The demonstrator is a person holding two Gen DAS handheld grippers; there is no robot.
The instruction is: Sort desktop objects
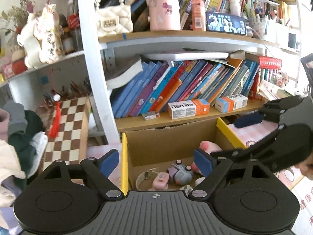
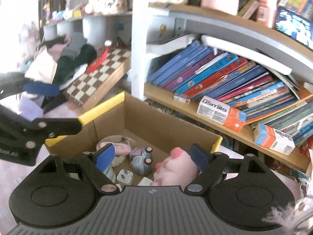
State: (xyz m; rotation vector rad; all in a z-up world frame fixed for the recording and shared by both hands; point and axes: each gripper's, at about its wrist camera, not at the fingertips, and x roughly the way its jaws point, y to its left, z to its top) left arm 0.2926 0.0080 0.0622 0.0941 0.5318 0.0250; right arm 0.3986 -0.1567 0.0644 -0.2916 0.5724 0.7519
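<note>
A cardboard box (image 1: 166,143) (image 2: 156,121) with yellow-taped rims stands open on the pink desk below the bookshelf. Inside lie a pink plush paw (image 1: 210,146) (image 2: 176,166), a grey-purple toy car (image 1: 181,173) (image 2: 141,160), a small pink case (image 1: 160,180) and a white plug (image 2: 125,176). My left gripper (image 1: 155,162) (image 2: 60,107) hangs over the box's left side, open, with nothing between its blue pads. My right gripper (image 2: 152,157) (image 1: 232,137) hovers over the box's right side, also open and empty, above the paw.
Behind the box, a wooden shelf (image 1: 176,120) carries slanted books and two orange-and-white usmile cartons (image 1: 188,108) (image 2: 221,113). A chessboard (image 1: 66,127) (image 2: 99,72) leans at the left beside a heap of clothes (image 1: 21,129). The shelf above holds a white purse, a pink bottle and a phone.
</note>
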